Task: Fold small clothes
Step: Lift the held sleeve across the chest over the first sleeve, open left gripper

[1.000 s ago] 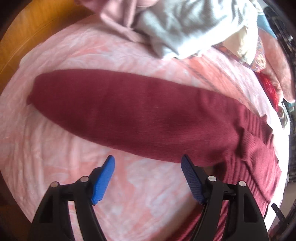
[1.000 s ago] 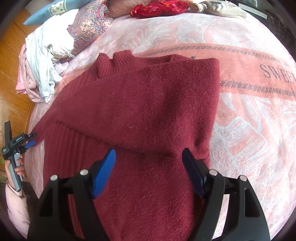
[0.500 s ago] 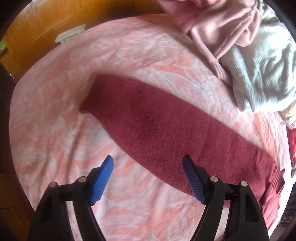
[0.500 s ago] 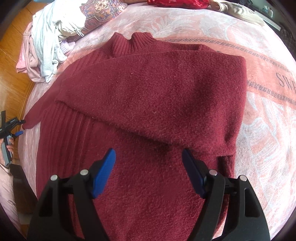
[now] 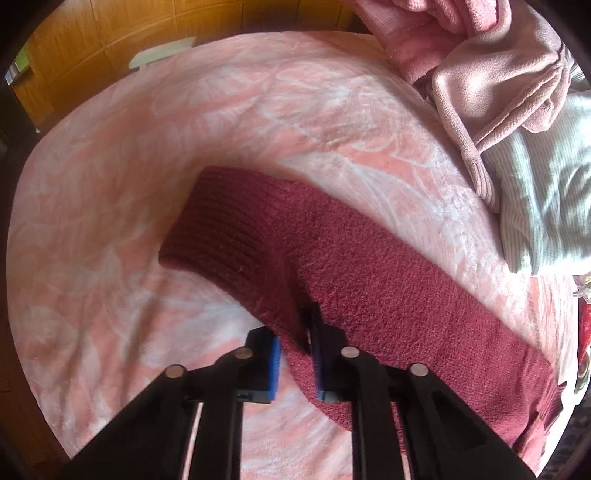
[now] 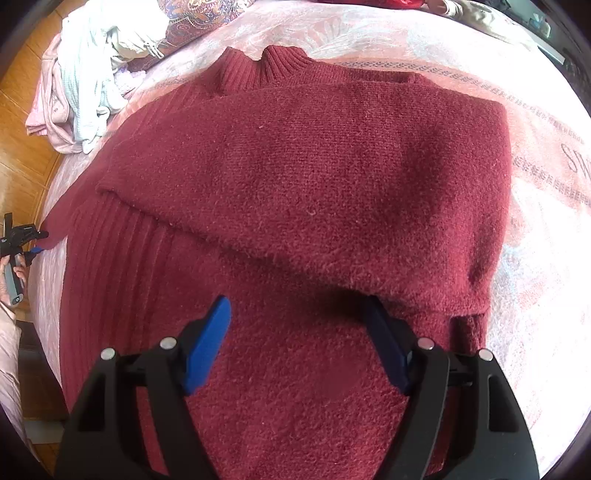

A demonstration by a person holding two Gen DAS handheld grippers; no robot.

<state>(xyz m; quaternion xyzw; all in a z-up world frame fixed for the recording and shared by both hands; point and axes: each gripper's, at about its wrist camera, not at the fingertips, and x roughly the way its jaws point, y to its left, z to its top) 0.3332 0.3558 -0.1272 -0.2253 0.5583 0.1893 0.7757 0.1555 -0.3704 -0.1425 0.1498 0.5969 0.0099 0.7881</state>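
A dark red knitted sweater (image 6: 314, 177) lies on a pink bed cover (image 6: 546, 258), with one sleeve folded across its body. Its other sleeve (image 5: 369, 273) stretches out to the left, ribbed cuff (image 5: 229, 225) at the end. My left gripper (image 5: 295, 354) is shut on the near edge of that sleeve, just behind the cuff. It also shows small in the right wrist view (image 6: 26, 240) at the sleeve's end. My right gripper (image 6: 299, 343) is open and empty, low over the sweater's lower body, its right fingertip under the folded sleeve's edge.
A pile of pink (image 5: 491, 66) and pale ribbed (image 5: 546, 192) clothes lies at the bed's far side, also in the right wrist view (image 6: 85, 74). A patterned cushion (image 6: 195, 14) lies behind it. Wooden floor (image 5: 92, 55) borders the bed.
My left gripper moved along the sleeve towards the cuff and shut on the sleeve's edge. My right gripper moved closer over the sweater and stayed open.
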